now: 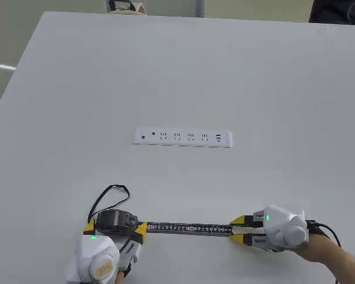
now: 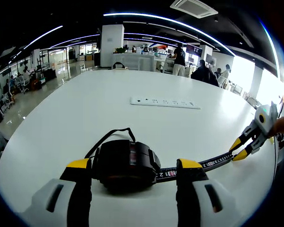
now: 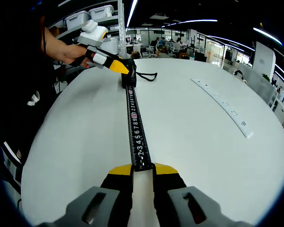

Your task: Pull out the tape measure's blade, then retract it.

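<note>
Yellow-tipped jaws of the left gripper (image 1: 115, 228) are clamped around the tape measure (image 1: 116, 219) near the table's (image 1: 225, 77) front edge. Its blade (image 1: 188, 228) is stretched flat and pinched at its end by the right gripper (image 1: 237, 229).

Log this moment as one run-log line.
left gripper: shut on tape measure case | blade: extended along table | right gripper: shut on its end | power strip: beyond, untouched

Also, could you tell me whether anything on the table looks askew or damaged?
Nothing stands out. The blade runs straight and flat from the tape measure case, between the jaws of the left gripper, to the right gripper pinching its end.
</note>
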Demonstrator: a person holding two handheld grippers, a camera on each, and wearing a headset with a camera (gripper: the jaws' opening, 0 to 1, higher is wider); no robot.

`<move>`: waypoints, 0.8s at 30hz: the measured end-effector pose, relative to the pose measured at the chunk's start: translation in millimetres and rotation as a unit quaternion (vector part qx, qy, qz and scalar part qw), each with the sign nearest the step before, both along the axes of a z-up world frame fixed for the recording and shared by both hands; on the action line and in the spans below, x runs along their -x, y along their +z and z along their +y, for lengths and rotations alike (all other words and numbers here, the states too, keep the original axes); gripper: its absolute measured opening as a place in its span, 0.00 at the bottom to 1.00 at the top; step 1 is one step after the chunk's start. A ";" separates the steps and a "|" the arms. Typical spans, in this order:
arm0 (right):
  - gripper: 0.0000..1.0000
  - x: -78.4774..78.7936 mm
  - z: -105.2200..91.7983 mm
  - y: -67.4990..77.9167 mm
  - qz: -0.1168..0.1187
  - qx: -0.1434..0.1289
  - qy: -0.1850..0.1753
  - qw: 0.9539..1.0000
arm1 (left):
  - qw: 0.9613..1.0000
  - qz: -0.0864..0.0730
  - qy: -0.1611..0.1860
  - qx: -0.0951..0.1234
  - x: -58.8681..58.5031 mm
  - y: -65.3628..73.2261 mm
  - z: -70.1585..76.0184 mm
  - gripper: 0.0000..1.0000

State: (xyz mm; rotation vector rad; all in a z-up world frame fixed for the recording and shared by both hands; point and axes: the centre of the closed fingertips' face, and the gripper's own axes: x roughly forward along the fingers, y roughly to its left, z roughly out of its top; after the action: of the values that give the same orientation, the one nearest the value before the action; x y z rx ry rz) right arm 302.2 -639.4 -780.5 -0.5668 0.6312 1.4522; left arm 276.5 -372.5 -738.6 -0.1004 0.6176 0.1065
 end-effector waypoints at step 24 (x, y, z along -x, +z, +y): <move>0.11 -3.3 -0.4 5.1 -0.001 -0.002 -0.007 1.000 | 0.999 0.001 0.035 0.001 -0.5 -9.2 14.1 0.61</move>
State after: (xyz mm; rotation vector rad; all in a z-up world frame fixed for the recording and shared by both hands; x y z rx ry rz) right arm 305.5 -639.8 -775.4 -0.5595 0.6298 1.4392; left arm 277.0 -358.4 -747.8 -0.1235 0.6157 0.1745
